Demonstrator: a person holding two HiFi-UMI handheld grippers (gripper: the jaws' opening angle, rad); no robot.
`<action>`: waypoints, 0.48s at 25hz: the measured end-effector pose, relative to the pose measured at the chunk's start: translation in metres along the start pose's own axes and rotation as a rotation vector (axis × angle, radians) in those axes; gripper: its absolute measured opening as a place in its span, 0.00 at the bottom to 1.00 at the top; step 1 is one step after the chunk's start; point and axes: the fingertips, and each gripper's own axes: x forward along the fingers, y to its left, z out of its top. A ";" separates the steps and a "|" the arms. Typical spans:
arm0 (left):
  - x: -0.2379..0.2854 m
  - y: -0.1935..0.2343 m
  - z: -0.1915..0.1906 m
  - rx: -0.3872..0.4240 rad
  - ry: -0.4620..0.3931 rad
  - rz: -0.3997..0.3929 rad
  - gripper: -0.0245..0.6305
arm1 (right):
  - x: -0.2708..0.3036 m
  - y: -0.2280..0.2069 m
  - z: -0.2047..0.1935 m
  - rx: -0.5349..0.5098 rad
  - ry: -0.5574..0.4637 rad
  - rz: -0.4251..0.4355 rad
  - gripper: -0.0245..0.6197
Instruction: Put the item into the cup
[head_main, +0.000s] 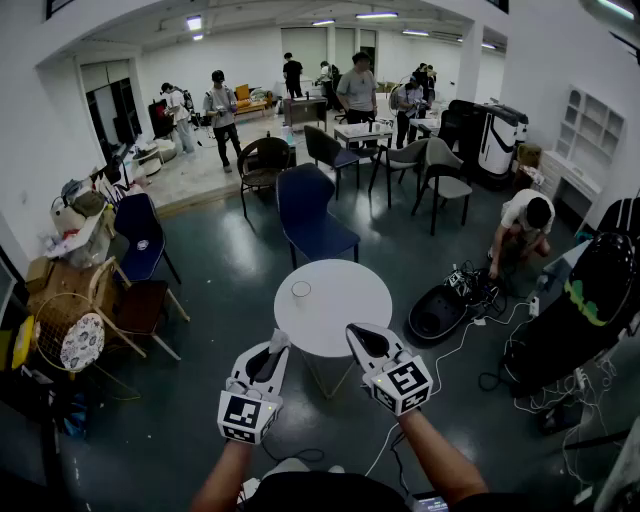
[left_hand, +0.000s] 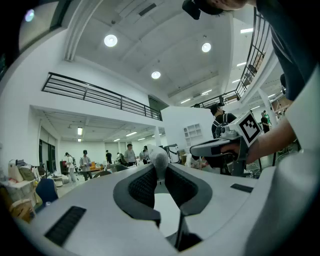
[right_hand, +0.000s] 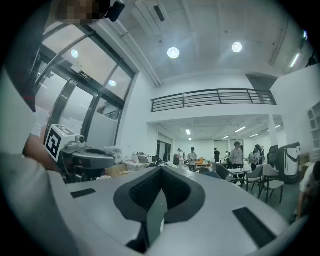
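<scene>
A clear cup (head_main: 301, 289) stands on the left part of a round white table (head_main: 340, 310). My left gripper (head_main: 277, 347) is held level just short of the table's near edge, shut on a small pale crumpled item (head_main: 279, 339). In the left gripper view the item (left_hand: 160, 159) sticks up between the black pads (left_hand: 143, 186). My right gripper (head_main: 357, 333) hovers over the table's near right edge with its jaws together and nothing in them. The right gripper view shows its closed jaws (right_hand: 161, 171), and the left gripper (right_hand: 89, 159) off to the left with the pale item (right_hand: 113, 149) at its tip.
A blue chair (head_main: 308, 212) stands behind the table, with more chairs and tables further back. A black case (head_main: 438, 310) and cables (head_main: 480, 340) lie on the floor to the right. Cluttered chairs and a basket (head_main: 68, 335) stand at the left. Several people are about; one crouches at the right (head_main: 522, 228).
</scene>
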 end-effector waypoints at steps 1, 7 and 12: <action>0.002 -0.002 0.000 -0.002 0.000 -0.002 0.13 | -0.001 -0.002 -0.001 0.001 0.000 -0.002 0.06; 0.003 -0.002 -0.005 -0.032 0.005 0.002 0.13 | -0.002 -0.007 -0.005 0.011 -0.006 -0.005 0.06; 0.002 0.005 -0.010 -0.039 0.012 0.013 0.13 | 0.001 -0.009 -0.002 0.033 -0.027 -0.005 0.06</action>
